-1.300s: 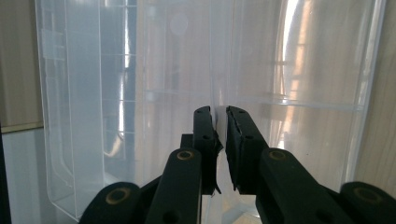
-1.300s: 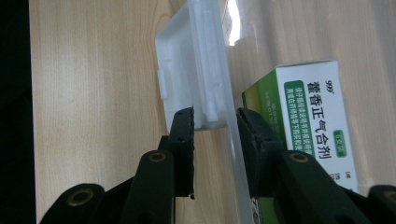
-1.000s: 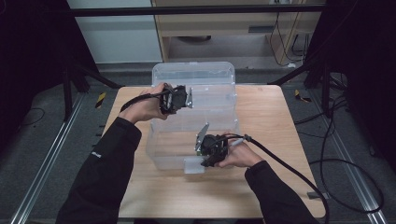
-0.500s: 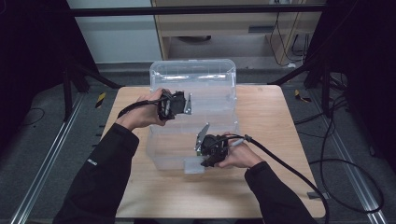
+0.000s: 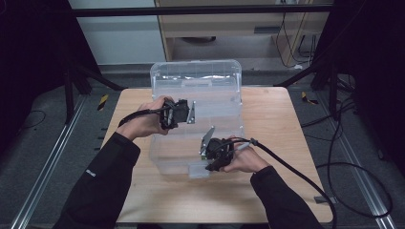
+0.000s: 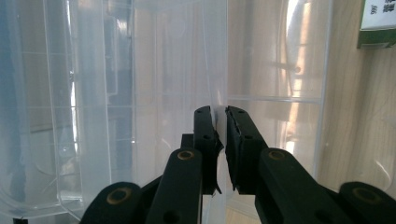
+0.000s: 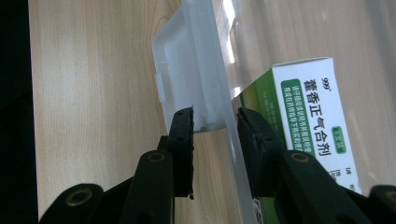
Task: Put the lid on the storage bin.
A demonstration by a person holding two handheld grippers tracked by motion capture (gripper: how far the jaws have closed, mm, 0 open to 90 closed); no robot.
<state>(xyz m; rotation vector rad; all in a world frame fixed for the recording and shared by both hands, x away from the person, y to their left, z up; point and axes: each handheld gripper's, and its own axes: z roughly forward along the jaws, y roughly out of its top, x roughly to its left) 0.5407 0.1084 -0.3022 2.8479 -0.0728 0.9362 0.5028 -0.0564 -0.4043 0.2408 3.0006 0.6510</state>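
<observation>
A clear plastic bin (image 5: 224,102) stands in the middle of the wooden table (image 5: 277,119). My left gripper (image 5: 191,112) reaches in from the bin's left side. In the left gripper view its jaws are shut on a thin clear edge of the bin (image 6: 220,109). My right gripper (image 5: 206,143) is at the bin's near wall. In the right gripper view its jaws close on that wall and its white latch tab (image 7: 187,70). A green and white medicine box (image 7: 317,121) lies inside the bin, just behind that wall.
The green box's corner (image 6: 377,23) also appears through the plastic in the left gripper view. Black cables (image 5: 296,171) trail from both grippers across the table. A cabinet (image 5: 229,28) and dark frame legs stand beyond the far edge.
My left gripper has shifted a little toward the near side of the table and slightly right. The right gripper has stayed where it was.
</observation>
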